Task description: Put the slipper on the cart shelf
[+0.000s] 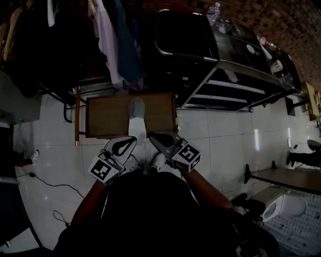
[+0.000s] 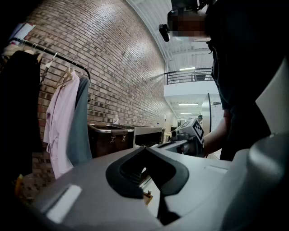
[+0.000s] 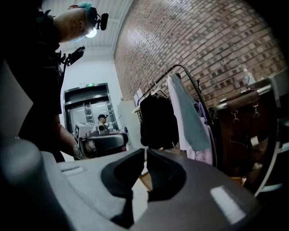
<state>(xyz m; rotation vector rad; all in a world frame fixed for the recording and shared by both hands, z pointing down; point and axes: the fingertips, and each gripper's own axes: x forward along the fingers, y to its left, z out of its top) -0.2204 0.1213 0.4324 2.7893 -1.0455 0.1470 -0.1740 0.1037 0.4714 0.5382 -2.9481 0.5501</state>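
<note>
**A:** Layout, biggest first?

**B:** The white tiled floor [image 1: 225, 135] runs across the middle of the head view. The tiered stainless steel cart [image 1: 241, 70] is upper right. The rail of hanging shirts and dark garments [image 1: 115, 45] is upper left. The low brown wooden table [image 1: 105, 115] is centre frame, just above both tools.

**A:** Containers?

**B:** A dark brown box with a chrome rim [image 1: 180, 35] is top centre, against the left end of the cart. Its inside is too dark, so I can't tell the contents. The cart's top deck holds a clear plastic bottle [image 1: 214, 10] at its upper-left end. A few small round items sit further right on it, too small to name.

**A:** Slipper?

**B:** The pale grey-and-white slipper [image 1: 136, 110] lies on the wooden table, about mid-width and pointing up-frame. It's well apart from the cart and neither tool touches it.

**A:** Tools?

**B:** The left gripper [image 2: 144, 148] has its black pads meeting at the tips, with nothing between them. The right gripper [image 3: 145, 151] is pressed together too, with only a hairline seam showing and nothing pinched. Both are held roughly level at lower centre of the head view, side by side. Their tips are just short of the table's near edge, below the slipper. Each gripper view shows the other tool off to one side.
</note>
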